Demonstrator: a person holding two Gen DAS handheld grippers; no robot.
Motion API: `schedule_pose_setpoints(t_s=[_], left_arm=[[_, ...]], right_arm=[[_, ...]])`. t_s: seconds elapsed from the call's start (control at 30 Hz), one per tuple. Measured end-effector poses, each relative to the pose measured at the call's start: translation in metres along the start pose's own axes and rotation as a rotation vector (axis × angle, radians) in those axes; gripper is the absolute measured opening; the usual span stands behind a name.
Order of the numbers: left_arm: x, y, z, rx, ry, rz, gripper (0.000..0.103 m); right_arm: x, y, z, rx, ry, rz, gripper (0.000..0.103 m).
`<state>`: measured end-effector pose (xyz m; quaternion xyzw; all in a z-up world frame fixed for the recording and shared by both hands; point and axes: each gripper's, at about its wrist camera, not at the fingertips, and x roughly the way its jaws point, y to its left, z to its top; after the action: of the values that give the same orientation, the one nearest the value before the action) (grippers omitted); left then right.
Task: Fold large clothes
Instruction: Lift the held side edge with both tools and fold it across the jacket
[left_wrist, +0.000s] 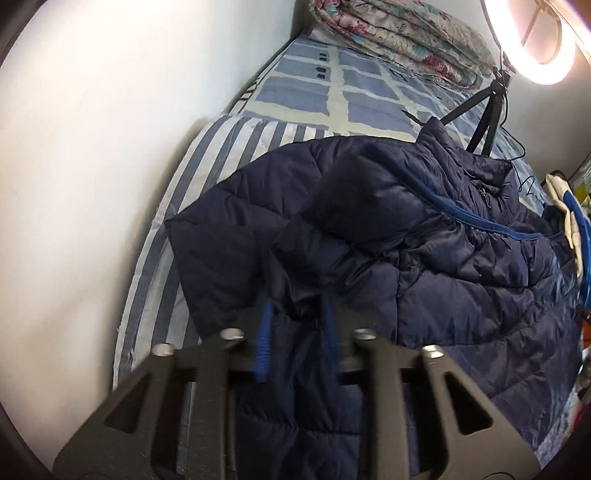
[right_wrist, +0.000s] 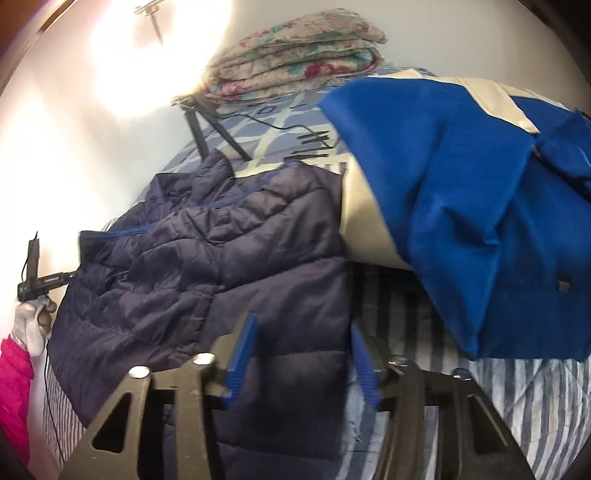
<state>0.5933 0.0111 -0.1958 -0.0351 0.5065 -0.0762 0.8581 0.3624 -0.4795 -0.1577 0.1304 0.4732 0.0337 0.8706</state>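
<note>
At the bottom of each frame, my tongs straddled the jacket (left_wrist: 424, 236) on the bed (left_wrist: 207, 173): left tongs (left_wrist: 297, 306) narrowly parted over bunched fabric, right tongs (right_wrist: 303, 347) half open across its right edge, neither gripping; it ran lengthwise toward the top.

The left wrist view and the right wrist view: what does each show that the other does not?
Only left: the ring light, seen directly. Only right: a gloved hand with a pink sleeve, and most of the blue-and-cream garment. Both: the navy jacket, the floral quilt, the tripod and the striped bedding.
</note>
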Motion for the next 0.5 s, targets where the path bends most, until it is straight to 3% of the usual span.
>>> schedule_pose_setpoints(t_s=[0.03, 0.17, 0.3, 0.5], left_arm=[[0.001, -0.001, 0.0, 0.005, -0.004, 0.012, 0.006], [-0.002, -0.009, 0.001, 0.041, -0.037, 0.039, 0.001], [-0.008, -0.012, 0.005, 0.051, -0.08, 0.063, 0.0], [-0.02, -0.007, 0.02, 0.032, -0.138, 0.085, 0.0]], right_arm=[[0.001, 0.001, 0.001, -0.004, 0.0, 0.003, 0.04], [0.003, 0.004, 0.002, -0.026, 0.007, -0.041, 0.008], [-0.004, 0.009, 0.0, -0.078, -0.01, -0.079, 0.001], [-0.021, 0.029, 0.009, -0.164, -0.091, -0.212, 0.0]])
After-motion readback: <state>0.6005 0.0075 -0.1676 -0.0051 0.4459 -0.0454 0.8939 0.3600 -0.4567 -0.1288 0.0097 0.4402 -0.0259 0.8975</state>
